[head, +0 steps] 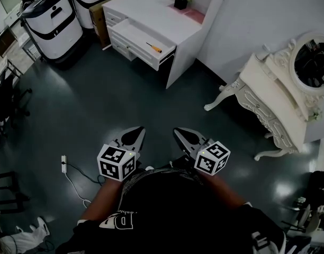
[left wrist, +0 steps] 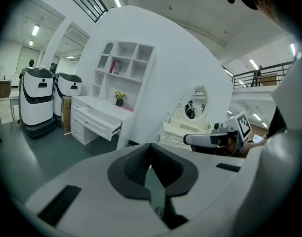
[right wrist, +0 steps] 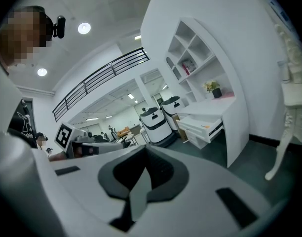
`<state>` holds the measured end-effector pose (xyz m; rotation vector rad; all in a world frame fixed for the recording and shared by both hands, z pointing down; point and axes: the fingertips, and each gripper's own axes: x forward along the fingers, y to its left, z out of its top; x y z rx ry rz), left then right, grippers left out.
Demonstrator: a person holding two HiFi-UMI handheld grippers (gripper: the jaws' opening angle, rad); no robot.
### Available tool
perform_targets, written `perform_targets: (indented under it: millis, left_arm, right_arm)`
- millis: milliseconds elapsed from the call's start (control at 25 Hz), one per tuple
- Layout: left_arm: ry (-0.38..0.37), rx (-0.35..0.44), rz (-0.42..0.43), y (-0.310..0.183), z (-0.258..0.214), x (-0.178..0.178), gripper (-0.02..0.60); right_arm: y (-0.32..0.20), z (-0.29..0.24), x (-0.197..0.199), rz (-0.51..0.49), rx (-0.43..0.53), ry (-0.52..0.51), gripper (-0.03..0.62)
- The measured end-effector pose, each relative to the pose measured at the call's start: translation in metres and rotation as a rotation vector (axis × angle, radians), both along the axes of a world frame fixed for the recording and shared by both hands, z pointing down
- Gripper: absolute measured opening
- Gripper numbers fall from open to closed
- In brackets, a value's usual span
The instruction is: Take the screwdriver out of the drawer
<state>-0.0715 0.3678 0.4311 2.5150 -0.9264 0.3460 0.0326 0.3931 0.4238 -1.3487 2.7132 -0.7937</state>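
Your left gripper (head: 134, 135) and right gripper (head: 184, 136) are pinched together and empty; the screwdriver (head: 154, 47) lies at the open drawer's (head: 131, 36) right end.

Glossy dark floor (head: 125, 99) — smooth, matt white drawer (head: 134, 38) (painted-looking).
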Motion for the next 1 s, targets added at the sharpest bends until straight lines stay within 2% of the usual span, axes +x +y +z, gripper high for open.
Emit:
perform_targets:
  millis: [320, 520, 680, 1000]
  left_arm:
    - [0.015, -0.019, -0.045, -0.002, -0.002, -0.023, 0.014]
    - [0.013, -0.05, -0.094, -0.007, 0.012, -0.041, 0.014]
    - [-0.007, -0.073, -0.1, -0.006, 0.02, -0.046, 0.014]
    - [-0.008, -0.052, -0.139, -0.056, 0.012, -0.057, 0.014]
  right_arm:
    - [-0.007, -0.01, -0.018, -0.032, -0.005, 0.006, 0.009]
    - [-0.017, 0.004, -0.031, -0.066, -0.04, 0.007, 0.009]
    - [-0.032, 0.008, -0.037, -0.08, -0.049, -0.011, 0.009]
    - [-0.079, 0.007, -0.043, -0.092, -0.034, -0.028, 0.009]
